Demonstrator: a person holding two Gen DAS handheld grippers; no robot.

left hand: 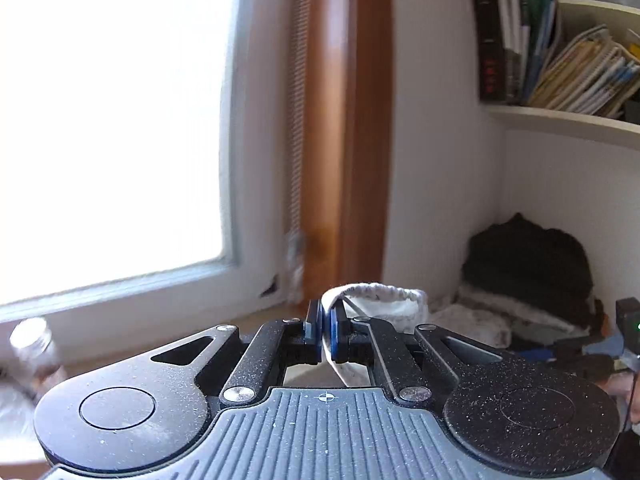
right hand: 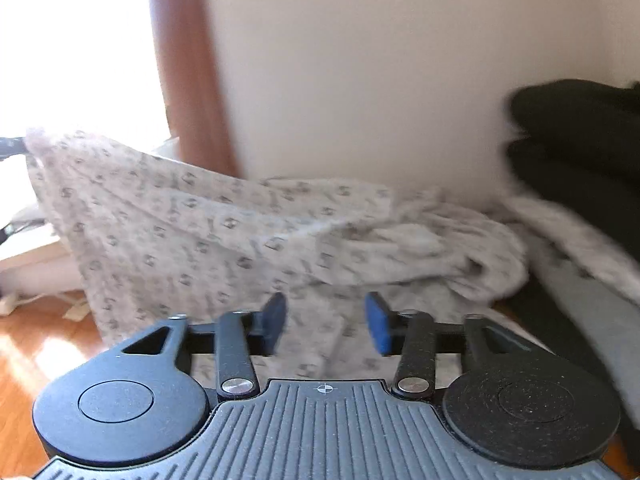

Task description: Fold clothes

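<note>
Nearest me, my left tool [left hand: 325, 330] is clamped on the patterned garment's white hem [left hand: 384, 300], lifting one corner so the garment [right hand: 224, 240] hangs spread; my right tool [right hand: 326, 322] stands apart just before it, gripping nothing.

A pale cream cloth garment [right hand: 208, 232] carries small grey printed motifs all over. Behind it lies a black fabric heap [right hand: 580, 132]. The floor [right hand: 36, 344] is orange-brown wood. Blue pads line the black fingers [right hand: 378, 322].
</note>
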